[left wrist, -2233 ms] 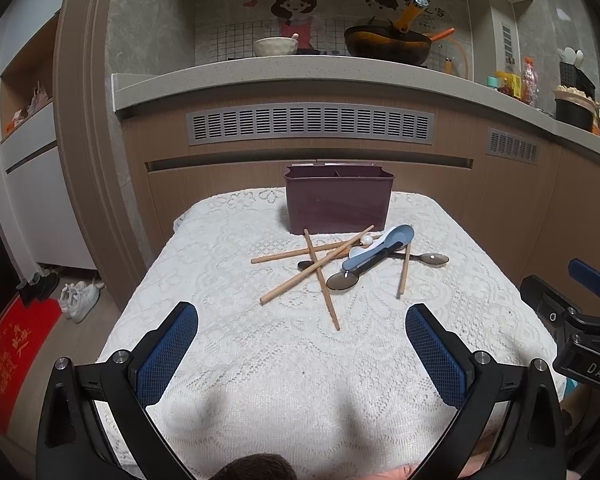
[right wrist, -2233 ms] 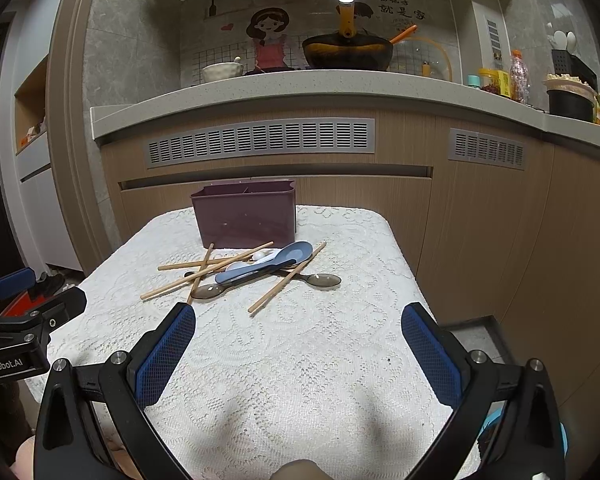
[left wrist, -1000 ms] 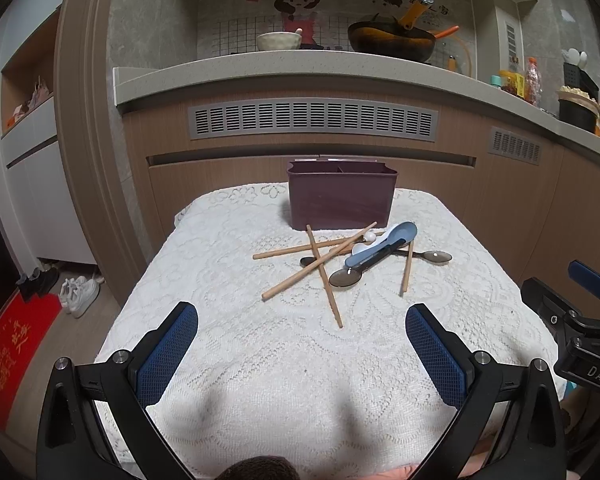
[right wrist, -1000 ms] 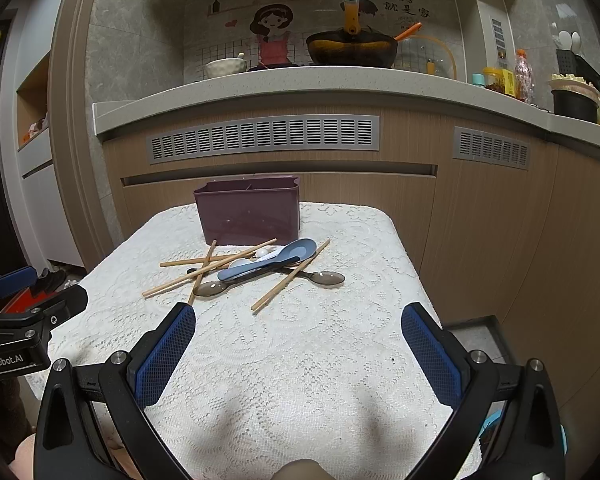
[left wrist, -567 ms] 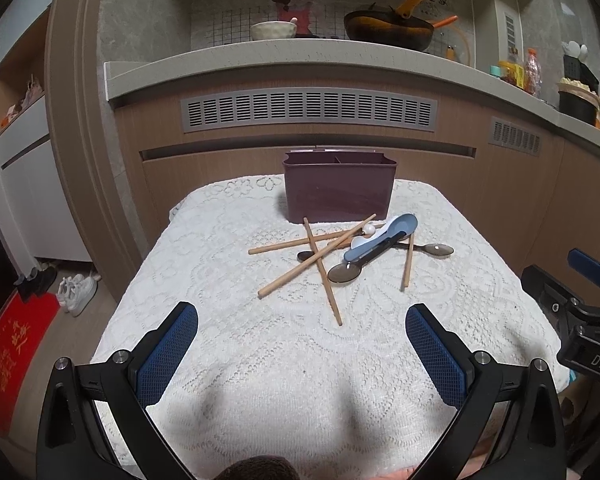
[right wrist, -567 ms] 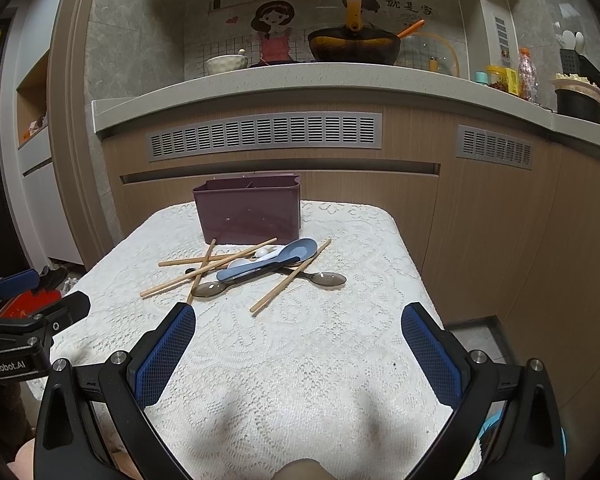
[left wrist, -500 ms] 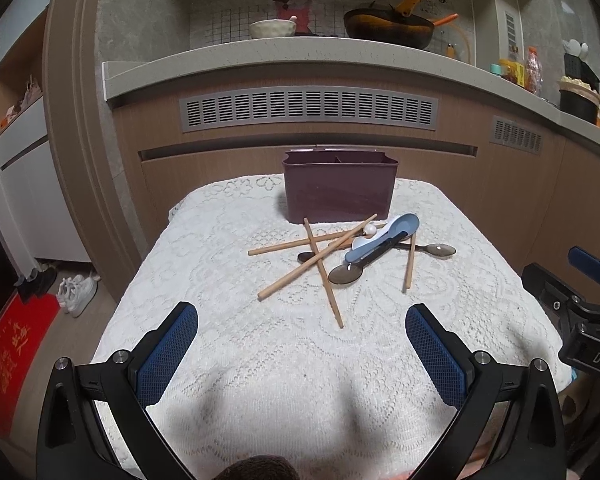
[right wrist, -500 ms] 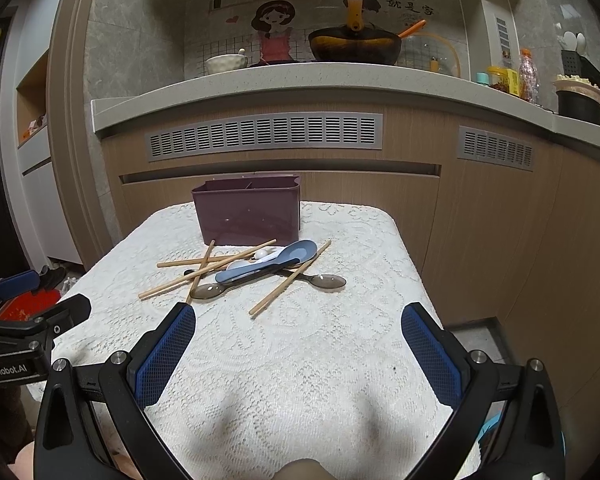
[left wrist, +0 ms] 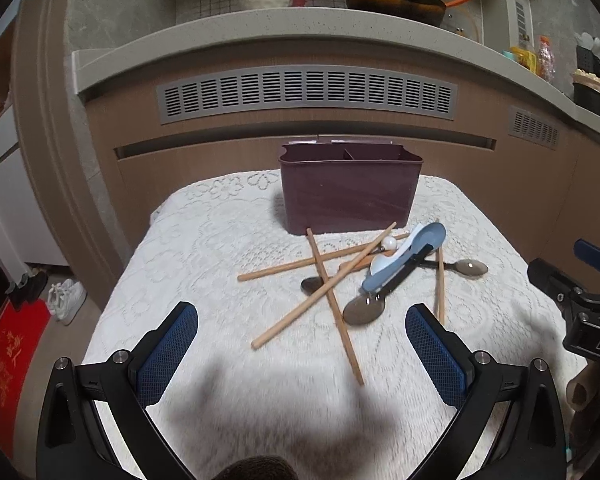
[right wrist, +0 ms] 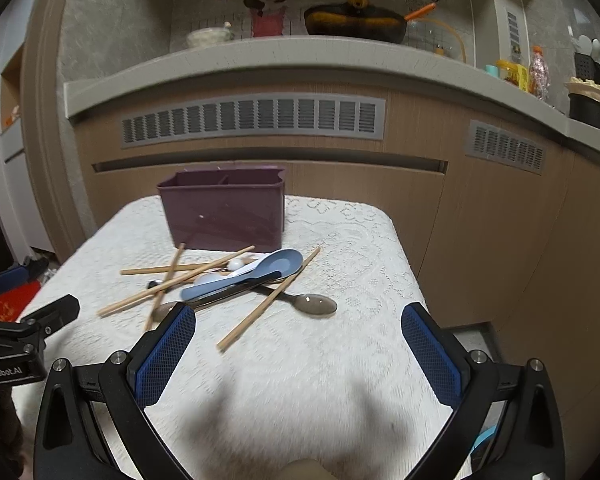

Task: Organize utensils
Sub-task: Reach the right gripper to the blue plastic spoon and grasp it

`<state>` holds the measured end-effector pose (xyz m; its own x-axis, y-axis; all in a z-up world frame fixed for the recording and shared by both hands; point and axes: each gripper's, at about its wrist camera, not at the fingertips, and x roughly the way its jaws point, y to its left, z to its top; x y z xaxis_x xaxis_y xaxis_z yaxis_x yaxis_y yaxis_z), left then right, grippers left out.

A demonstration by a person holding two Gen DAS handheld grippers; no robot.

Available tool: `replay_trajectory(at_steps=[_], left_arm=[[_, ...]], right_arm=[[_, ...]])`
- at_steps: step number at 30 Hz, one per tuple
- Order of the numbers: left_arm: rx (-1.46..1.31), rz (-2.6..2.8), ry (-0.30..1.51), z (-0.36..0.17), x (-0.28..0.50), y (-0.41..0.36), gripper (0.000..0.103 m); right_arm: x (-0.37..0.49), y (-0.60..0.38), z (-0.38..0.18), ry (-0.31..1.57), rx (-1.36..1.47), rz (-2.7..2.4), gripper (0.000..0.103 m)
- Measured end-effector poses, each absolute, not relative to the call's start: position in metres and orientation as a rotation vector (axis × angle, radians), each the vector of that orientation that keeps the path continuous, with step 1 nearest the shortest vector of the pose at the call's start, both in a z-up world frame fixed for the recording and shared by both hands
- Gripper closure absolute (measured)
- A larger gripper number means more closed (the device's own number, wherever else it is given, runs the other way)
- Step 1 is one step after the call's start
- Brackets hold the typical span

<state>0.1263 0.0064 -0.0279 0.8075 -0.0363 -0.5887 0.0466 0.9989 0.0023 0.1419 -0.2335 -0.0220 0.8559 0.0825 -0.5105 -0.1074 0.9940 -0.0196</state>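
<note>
Above the lace-covered counter (left wrist: pixel 204 248) I hold both grippers, left (left wrist: pixel 301 334) and right (right wrist: pixel 298 332), jaws apart, empty; next, pinch one chopstick (left wrist: pixel 333 308) for the purple caddy (left wrist: pixel 349 194).

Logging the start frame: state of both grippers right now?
Left gripper: open, holding nothing, above the tablecloth short of the chopsticks.
Right gripper: open, holding nothing, also short of the pile.

Utensil pile (left wrist: pixel 363 276) on table (left wrist: pixel 204 248), just before holder (left wrist: pixel 349 192).
</note>
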Motion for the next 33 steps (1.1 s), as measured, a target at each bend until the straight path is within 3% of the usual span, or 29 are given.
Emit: replay_trajectory(at_steps=[12, 24, 27, 33], left_arm=[[0.047, -0.184, 0.699, -0.053, 0.220, 0.022, 0.000], [-0.014, -0.154, 0.686, -0.069, 0.235, 0.061, 0.000], [-0.052, -0.168, 0.689, -0.071, 0.236, 0.066, 0.000], [-0.060, -0.185, 0.724, -0.076, 0.236, 0.065, 0.000]], right_arm=[[0.250, -0.214, -0.057, 0.745, -0.036, 0.139, 0.001], [0.322, -0.186, -0.087, 0.874, -0.016, 0.095, 0.006], [0.332, -0.180, -0.095, 0.902, -0.008, 0.097, 0.012], [0.340, -0.169, -0.099, 0.936, -0.005, 0.173, 0.059]])
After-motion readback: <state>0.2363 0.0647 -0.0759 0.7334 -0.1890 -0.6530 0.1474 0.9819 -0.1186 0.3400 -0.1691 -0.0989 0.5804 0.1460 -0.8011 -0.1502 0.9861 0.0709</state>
